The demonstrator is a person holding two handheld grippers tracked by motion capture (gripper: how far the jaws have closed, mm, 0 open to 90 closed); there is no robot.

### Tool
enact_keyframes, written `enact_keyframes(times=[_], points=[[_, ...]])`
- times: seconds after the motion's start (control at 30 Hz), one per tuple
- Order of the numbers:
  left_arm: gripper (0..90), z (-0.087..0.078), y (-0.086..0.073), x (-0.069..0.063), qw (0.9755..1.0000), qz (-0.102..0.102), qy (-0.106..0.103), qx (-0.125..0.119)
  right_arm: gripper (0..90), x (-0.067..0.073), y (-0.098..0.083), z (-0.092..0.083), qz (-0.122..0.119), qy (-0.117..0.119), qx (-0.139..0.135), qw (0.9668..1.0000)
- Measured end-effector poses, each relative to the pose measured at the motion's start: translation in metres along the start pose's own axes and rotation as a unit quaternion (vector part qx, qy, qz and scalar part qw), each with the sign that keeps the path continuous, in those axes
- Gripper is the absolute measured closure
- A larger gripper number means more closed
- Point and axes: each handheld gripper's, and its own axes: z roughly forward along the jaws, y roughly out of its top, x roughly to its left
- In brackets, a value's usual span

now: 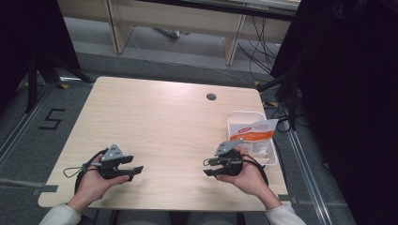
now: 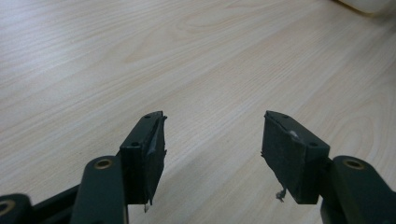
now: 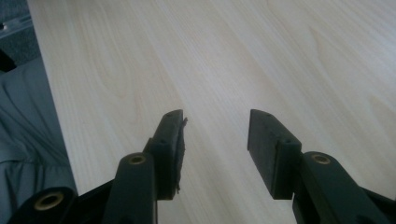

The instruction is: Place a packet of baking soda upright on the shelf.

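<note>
My left gripper rests low over the front left of the pale wooden table, held in a hand and pointing right. Its jaws stand open with bare wood between them. My right gripper sits near the front right, pointing left, also held in a hand. Its jaws are open too, with nothing between them. Just behind the right hand lies a white tray holding an orange and white packet.
A round cable hole sits at the table's far side. The near table edge and grey floor show at the left of the right gripper view. Dark stands and cables surround the table. A corner of the white tray shows in the left gripper view.
</note>
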Motion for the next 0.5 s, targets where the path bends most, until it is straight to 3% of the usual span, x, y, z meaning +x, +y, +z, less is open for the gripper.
enact_keyframes(times=[0.03, 0.1, 0.17, 0.23, 0.3, 0.33, 0.37, 0.5], points=[[38.7, 0.000, 0.000, 0.000, 1.0000, 0.005, 0.000, -0.001, 56.1, 0.001, -0.004, 0.002, -0.004, 0.000, 0.016, 0.9999], [38.5, -0.002, 0.000, -0.002, 1.0000, 0.005, -0.001, 0.000, 56.2, 0.003, -0.010, 0.006, -0.007, -0.009, 0.005, 0.9999], [38.3, -0.004, -0.001, -0.003, 0.9998, 0.016, -0.003, 0.007, 56.2, 0.004, -0.014, 0.006, -0.005, -0.008, -0.010, 0.9999], [38.1, -0.005, -0.003, -0.007, 0.9999, 0.014, -0.003, 0.000, 55.9, 0.006, -0.017, 0.004, -0.001, 0.000, -0.015, 0.9999], [37.9, -0.006, -0.004, -0.010, 0.9998, 0.017, -0.009, 0.001, 55.9, 0.007, -0.021, 0.005, -0.013, -0.002, -0.028, 0.9995], [37.8, -0.007, -0.004, -0.010, 0.9996, 0.027, -0.008, 0.005, 55.6, 0.009, -0.022, 0.004, -0.007, -0.003, -0.024, 0.9997], [37.7, -0.006, -0.004, -0.010, 0.9996, 0.028, -0.009, -0.003, 55.5, 0.009, -0.024, 0.006, -0.010, 0.000, -0.025, 0.9996], [37.6, -0.004, -0.003, -0.009, 0.9996, 0.027, -0.010, 0.002, 55.1, 0.013, -0.026, 0.008, -0.006, 0.004, -0.019, 0.9998]])
